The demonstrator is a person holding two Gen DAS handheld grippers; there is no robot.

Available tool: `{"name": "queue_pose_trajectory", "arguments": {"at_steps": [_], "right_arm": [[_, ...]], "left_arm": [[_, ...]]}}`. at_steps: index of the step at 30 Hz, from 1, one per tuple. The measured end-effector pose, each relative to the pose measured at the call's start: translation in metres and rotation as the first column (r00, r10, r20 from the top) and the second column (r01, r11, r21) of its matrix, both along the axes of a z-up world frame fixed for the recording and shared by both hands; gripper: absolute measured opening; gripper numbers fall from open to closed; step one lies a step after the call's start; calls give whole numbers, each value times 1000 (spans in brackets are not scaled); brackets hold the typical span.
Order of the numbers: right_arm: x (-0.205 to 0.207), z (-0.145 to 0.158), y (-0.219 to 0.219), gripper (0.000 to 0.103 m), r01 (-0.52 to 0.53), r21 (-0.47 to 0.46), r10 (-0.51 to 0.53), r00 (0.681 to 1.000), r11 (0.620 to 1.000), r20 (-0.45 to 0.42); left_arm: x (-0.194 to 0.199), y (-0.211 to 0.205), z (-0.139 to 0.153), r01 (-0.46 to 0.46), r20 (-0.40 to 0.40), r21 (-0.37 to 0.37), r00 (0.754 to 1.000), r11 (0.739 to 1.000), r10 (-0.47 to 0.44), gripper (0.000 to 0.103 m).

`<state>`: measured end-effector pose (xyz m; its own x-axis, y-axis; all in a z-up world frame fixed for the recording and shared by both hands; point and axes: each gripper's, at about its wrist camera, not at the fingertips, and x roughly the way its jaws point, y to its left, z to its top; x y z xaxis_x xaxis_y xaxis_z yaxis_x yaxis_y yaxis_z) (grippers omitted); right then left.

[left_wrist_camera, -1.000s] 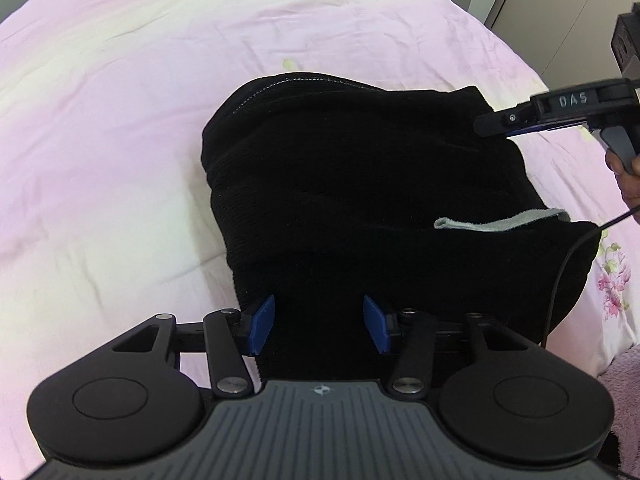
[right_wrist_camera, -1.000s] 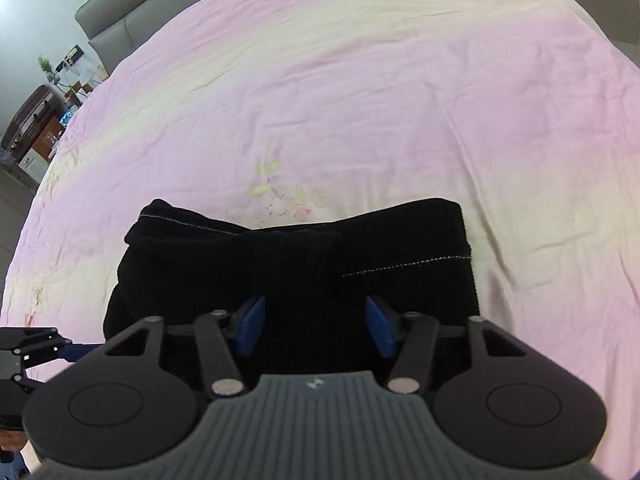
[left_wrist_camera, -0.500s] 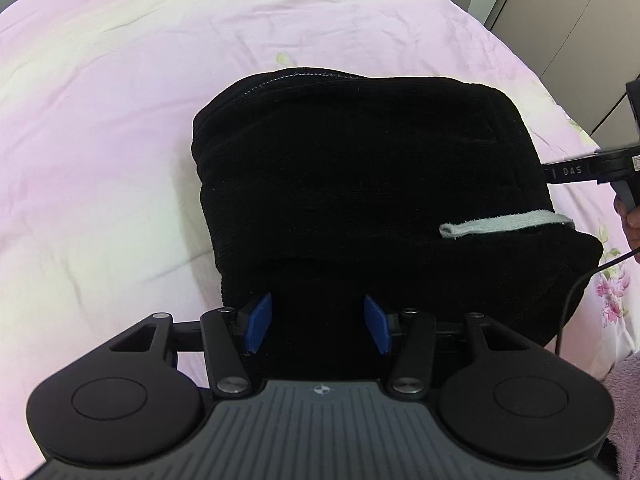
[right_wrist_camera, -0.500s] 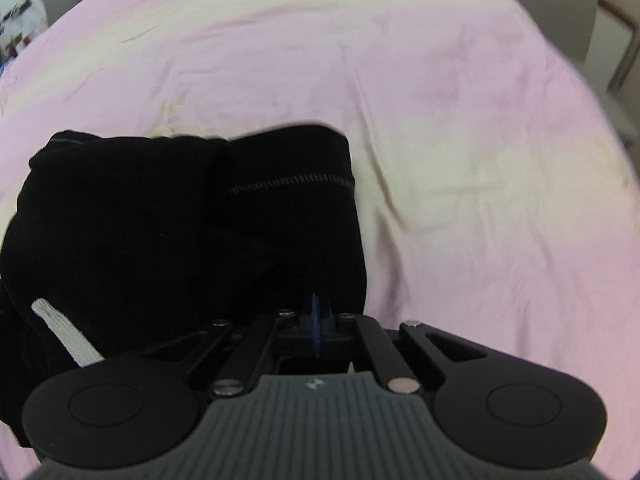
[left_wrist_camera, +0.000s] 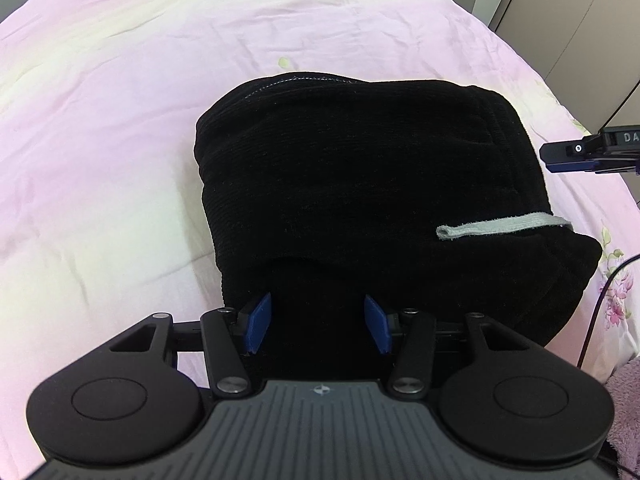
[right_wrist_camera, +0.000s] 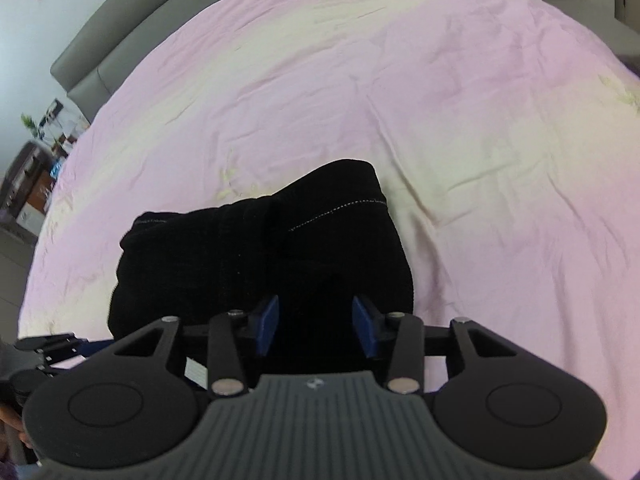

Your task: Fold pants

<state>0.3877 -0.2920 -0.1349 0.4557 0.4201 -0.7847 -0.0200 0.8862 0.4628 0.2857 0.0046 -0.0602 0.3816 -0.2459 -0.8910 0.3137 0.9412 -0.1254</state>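
Observation:
Black corduroy pants (left_wrist_camera: 360,184) lie folded into a compact bundle on the pink bed sheet (left_wrist_camera: 100,140). A white drawstring (left_wrist_camera: 500,226) lies across the bundle's right side. My left gripper (left_wrist_camera: 318,324) is open, its blue pads on either side of the bundle's near edge. My right gripper (right_wrist_camera: 316,326) is open over the near side of the pants (right_wrist_camera: 260,256). The right gripper also shows at the right edge of the left wrist view (left_wrist_camera: 592,156), just beside the bundle. The left gripper shows at the left edge of the right wrist view (right_wrist_camera: 48,344).
A grey headboard (right_wrist_camera: 120,52) runs along the far edge of the bed. Furniture with small items (right_wrist_camera: 36,152) stands at the far left. Closet doors (left_wrist_camera: 580,20) stand beyond the bed. A fuzzy purple blanket (left_wrist_camera: 624,408) lies at the lower right.
The right gripper closed half a second ago and has opened again, and its view has swung back over the pants. The top fold now lies flat. The left gripper stayed put.

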Motion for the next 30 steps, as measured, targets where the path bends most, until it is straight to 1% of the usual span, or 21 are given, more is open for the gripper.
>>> {"name": "queue_pose_trajectory", "arguments": {"at_steps": [2,4,5,6,7,10,11,12,13,14,15,16,19,21,23,24,25,26,28,29,30], "right_arm": [[-4,-1,-6,41,14,55,-13,1000,998,-8],[-7,-2,-8,52,21,110,-19,1000,994,-15],[-7,-3,-6,55,15,137,-13,1000,990,-19],[-5,-7,-3,63,7,148,-4,1000,989,-24],[-2,-10,2,65,-4,149,8,1000,989,-26],[12,-28,16,64,-11,142,18,999,990,-48],[19,-37,20,64,-6,165,18,997,986,-71],[24,-44,21,59,11,195,6,996,981,-88],[27,-47,21,46,31,224,-10,995,974,-97],[29,-47,23,42,40,248,-13,994,968,-106],[30,-42,25,34,36,228,-15,995,973,-94],[27,-30,30,22,15,192,-4,998,981,-58],[15,14,47,15,-93,92,85,992,991,91],[7,46,57,14,-150,35,141,972,988,186],[3,68,63,14,-175,-40,180,953,984,244],[3,72,61,14,-181,-74,194,948,981,254],[5,70,58,14,-172,-94,190,951,981,244],[10,63,49,14,-147,-111,169,962,983,213],[20,37,35,15,-96,-129,113,985,987,131],[24,19,26,16,-62,-126,72,994,990,77],[26,4,20,17,-42,-126,47,998,991,42]], "left_arm": [[1,-1,-1,2,-1,1,1000,1000,-2,58],[4,-1,-2,0,-5,-1,1000,1000,0,58],[5,-2,-2,-1,-7,1,1000,1000,1,58],[6,-2,-2,0,-8,4,1000,1000,0,58],[6,-2,-2,-1,-7,6,1000,1000,1,58],[4,0,-2,-6,-4,0,1000,1000,6,58],[3,0,-1,-4,-2,0,1000,1000,4,58],[2,1,0,1,2,2,1000,1000,-1,58],[1,2,2,4,5,6,1000,1000,-4,58],[1,2,4,7,8,13,1000,1000,-7,58],[0,2,8,9,14,20,1000,1000,-9,58],[-1,3,12,11,23,20,1000,1000,-12,58],[-1,8,30,-3,83,7,997,1000,2,58],[1,15,45,-44,142,-19,989,999,46,57],[8,22,57,-97,176,-56,979,994,105,53],[12,24,60,-118,187,-70,974,991,130,52],[16,24,62,-135,198,-76,969,988,147,50],[21,24,63,-146,211,-77,964,986,160,49],[34,19,58,-160,230,-58,958,985,169,45],[41,16,54,-160,230,-49,959,986,167,42],[49,13,48,-155,222,-46,962,987,161,41]]}}
